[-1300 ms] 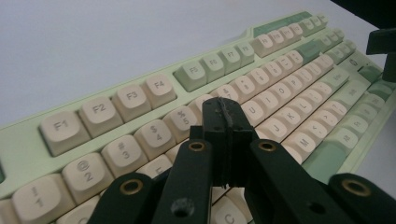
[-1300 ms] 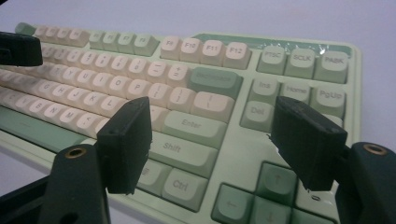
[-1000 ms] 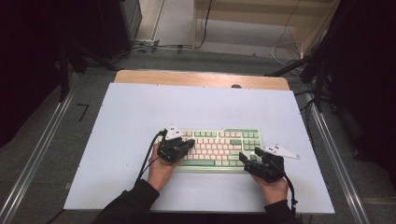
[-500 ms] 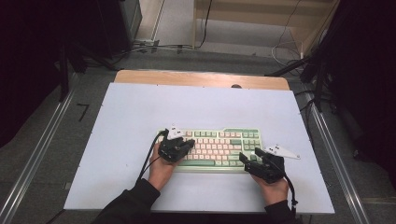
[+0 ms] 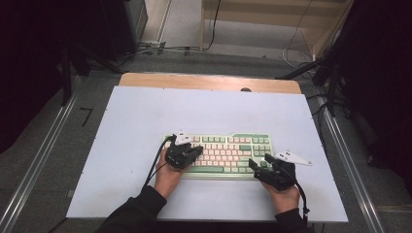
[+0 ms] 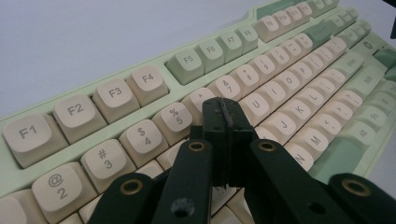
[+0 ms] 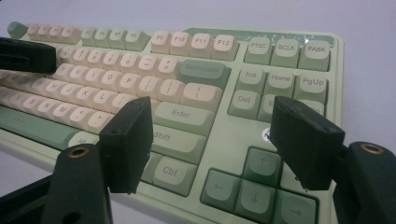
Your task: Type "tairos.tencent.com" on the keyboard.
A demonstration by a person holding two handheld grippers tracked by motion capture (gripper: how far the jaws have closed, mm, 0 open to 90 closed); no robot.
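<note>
A big white table (image 5: 145,126) takes up most of the high view. A green and cream keyboard (image 5: 228,153) lies flat on it, near the person's edge, so both hands can reach it easily.

The left gripper (image 5: 194,151) sits over the left end of the keyboard. Its jaws are pressed tight together with nothing between them. Closed like that, they make one thin tip, good for poking a single key. In the left gripper view the tip (image 6: 223,122) hangs just above the keys near the 5 and 6; I cannot tell if it touches one.

The right gripper (image 5: 258,165) waits at the right end. Its jaws stand wide apart and hold nothing. In the right gripper view they (image 7: 212,140) frame the Shift, Ctrl and arrow keys, maybe ready to steady that end.
</note>
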